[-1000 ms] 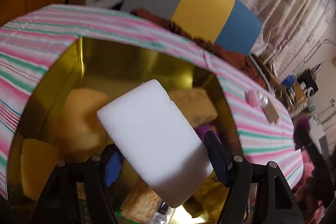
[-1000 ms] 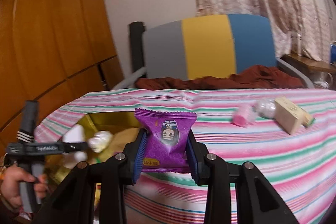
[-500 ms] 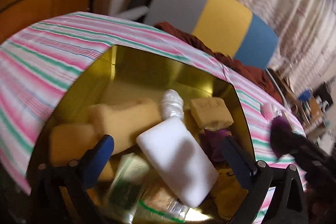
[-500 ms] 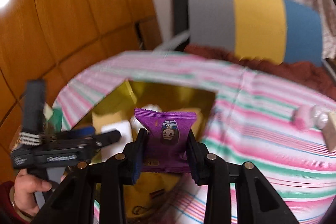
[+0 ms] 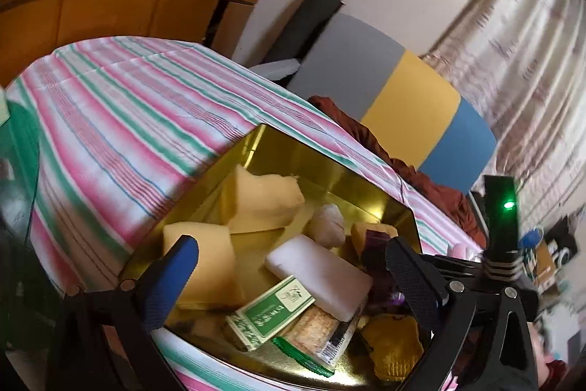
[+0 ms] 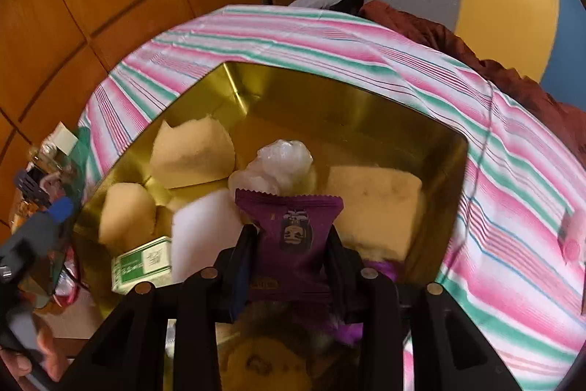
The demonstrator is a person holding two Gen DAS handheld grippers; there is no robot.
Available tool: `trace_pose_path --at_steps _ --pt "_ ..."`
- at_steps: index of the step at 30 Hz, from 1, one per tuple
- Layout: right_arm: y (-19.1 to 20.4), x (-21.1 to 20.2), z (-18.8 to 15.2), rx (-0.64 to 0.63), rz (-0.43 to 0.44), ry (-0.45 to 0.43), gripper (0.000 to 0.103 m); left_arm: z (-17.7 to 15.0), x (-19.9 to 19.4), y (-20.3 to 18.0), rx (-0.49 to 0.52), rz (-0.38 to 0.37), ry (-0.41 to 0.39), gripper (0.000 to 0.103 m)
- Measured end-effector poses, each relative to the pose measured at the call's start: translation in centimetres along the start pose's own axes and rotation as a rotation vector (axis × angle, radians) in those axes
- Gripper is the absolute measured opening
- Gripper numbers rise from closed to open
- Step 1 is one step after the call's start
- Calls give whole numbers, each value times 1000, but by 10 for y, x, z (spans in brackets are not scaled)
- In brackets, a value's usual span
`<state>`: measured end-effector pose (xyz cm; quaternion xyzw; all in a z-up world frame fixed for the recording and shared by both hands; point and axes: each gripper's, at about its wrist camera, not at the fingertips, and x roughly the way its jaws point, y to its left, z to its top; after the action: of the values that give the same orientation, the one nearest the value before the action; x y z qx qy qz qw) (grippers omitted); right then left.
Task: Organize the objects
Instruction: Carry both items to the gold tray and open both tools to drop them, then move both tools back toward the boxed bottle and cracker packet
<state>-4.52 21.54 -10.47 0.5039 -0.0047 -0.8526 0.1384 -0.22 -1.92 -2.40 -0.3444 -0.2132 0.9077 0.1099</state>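
The right tool [image 6: 293, 244] is clamped on a purple snack packet [image 6: 293, 229], its two fingers pressing the packet's side edges so that the packet stands upright between them with its crimped top edge uppermost and its long axis running along the fingers. The tool tilts steeply downward over the open gold tin [image 6: 366, 105] on the striped bench [image 6: 512, 207], so the tin's floor lies directly ahead of and below the packet; the coming move looks like a short lowering and release. Beneath the packet lie a crumpled clear wrapper [image 6: 282, 160], a white block [image 6: 205, 226], a tan sponge [image 6: 370, 211] to its right and a green box [image 6: 144, 262] to its left, so the packet will land on other contents, not on bare metal. The left tool [image 5: 293, 281] has just been opening and now stands wide apart and empty, with the white block [image 5: 318, 277] lying loose in the tin between its fingers but untouched. The left tool sits at the tin's near left edge, so the right one is clearly the nearer to the drop spot, and the two are apart enough not to collide.
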Motion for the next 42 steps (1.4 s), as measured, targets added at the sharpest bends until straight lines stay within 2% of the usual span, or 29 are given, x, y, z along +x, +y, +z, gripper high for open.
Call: trace_pose_path --at_steps 5,8,13,18,21,29,35,42 --pt "0 20 13 -7 -54 18 38 1 -5 6 -20 2 -1 103" --pt "-2 19 20 11 -77 0 39 -1 -6 6 -22 5 -2 103" --pt "-15 -15 24 102 -38 -116 40 -4 -4 1 -15 6 12 103" --pt "-35 -55 10 179 -33 -227 41 -12 2 -13 11 -2 51 103" --pt "-46 -66 -8 215 -60 -240 41 -19 5 -26 35 -42 79 103" --pt "-94 -67 -73 321 -163 -191 41 -45 9 -75 144 -114 146 103" --pt "-130 -68 -123 420 -193 -179 41 -68 13 -120 247 -181 224 103" --pt "-169 -85 -174 489 -200 -242 41 -103 25 -182 433 -278 336 103"
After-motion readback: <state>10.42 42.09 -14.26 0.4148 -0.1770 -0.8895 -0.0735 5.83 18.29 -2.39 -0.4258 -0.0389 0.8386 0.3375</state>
